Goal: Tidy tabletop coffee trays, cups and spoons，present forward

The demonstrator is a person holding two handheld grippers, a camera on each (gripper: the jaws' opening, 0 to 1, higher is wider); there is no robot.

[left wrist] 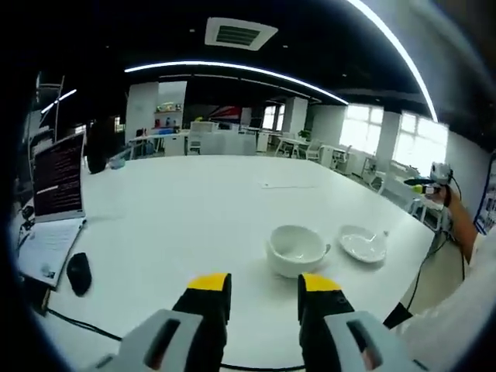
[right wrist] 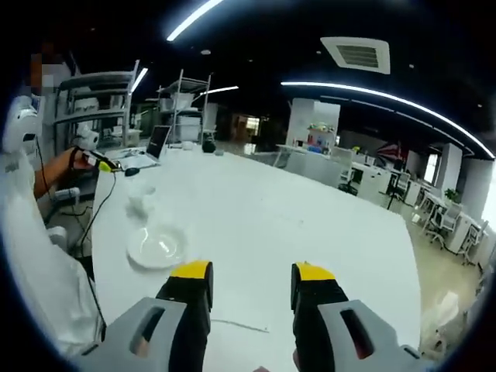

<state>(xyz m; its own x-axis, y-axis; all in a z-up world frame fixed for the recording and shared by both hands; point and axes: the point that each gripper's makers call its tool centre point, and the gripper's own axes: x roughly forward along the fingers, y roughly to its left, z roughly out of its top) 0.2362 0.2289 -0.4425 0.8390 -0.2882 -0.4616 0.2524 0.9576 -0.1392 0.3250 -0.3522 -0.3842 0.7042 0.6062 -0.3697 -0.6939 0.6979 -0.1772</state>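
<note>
On the white table (left wrist: 194, 209), a white coffee cup (left wrist: 298, 248) stands just ahead of my left gripper (left wrist: 263, 288), a little to its right. My left gripper is open, with nothing between its yellow tips. Right of the cup lies a white saucer (left wrist: 363, 245); something small at its far rim may be a spoon. In the right gripper view the saucer (right wrist: 159, 246) lies ahead and to the left, with the cup (right wrist: 142, 198) beyond it. My right gripper (right wrist: 252, 280) is open over bare table, holding nothing.
An open laptop (left wrist: 58, 180), papers (left wrist: 46, 248) and a black mouse (left wrist: 78, 273) with a cable sit at the table's left side. A person's hand holds the other gripper (left wrist: 439, 175) past the table's right edge. Desks, chairs and shelves (right wrist: 174, 108) stand around the room.
</note>
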